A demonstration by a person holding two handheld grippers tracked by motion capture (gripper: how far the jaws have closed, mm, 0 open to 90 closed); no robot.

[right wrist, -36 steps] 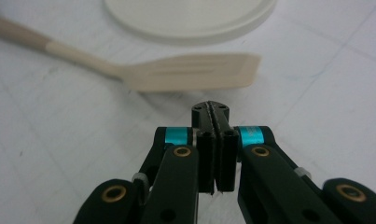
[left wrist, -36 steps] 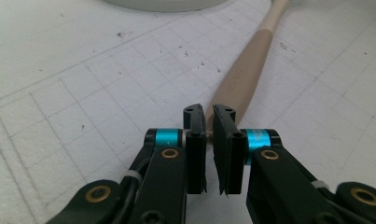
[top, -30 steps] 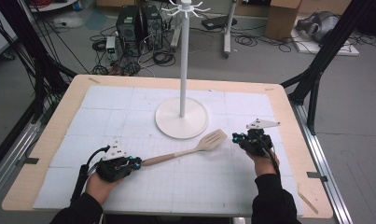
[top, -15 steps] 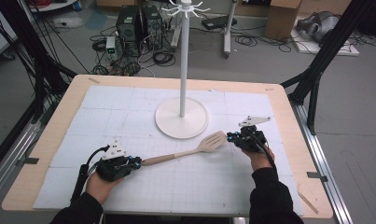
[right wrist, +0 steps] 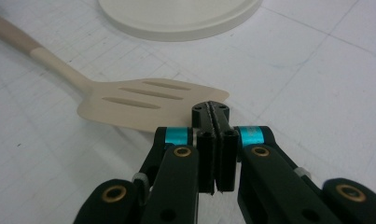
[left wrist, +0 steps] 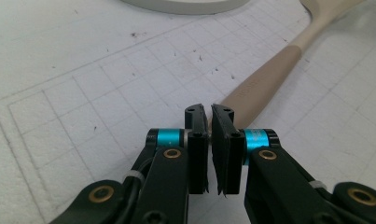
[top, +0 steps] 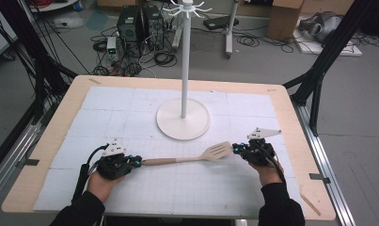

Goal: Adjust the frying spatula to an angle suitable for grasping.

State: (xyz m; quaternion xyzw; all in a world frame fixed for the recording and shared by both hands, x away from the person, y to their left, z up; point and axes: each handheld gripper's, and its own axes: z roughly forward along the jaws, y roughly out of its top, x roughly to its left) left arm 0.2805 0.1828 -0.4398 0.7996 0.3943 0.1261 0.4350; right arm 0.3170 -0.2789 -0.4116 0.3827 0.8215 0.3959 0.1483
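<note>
A beige slotted spatula lies flat on the white gridded mat, its handle toward the left and its blade toward the right. My left gripper rests on the mat at the handle's end, jaws shut. In the left gripper view the handle runs away from just beyond the closed tips of that gripper; nothing sits between the pads. My right gripper is shut too. Its tips sit against the near corner of the blade.
A white pole stand with a round base rises just behind the spatula; hooks top its pole. The base's rim lies close beyond the blade. The wooden table edge frames the mat. Computers and cables sit on the floor beyond.
My right gripper has moved left, up to the blade's edge, and slightly nearer the front of the table. The left gripper has kept still.
</note>
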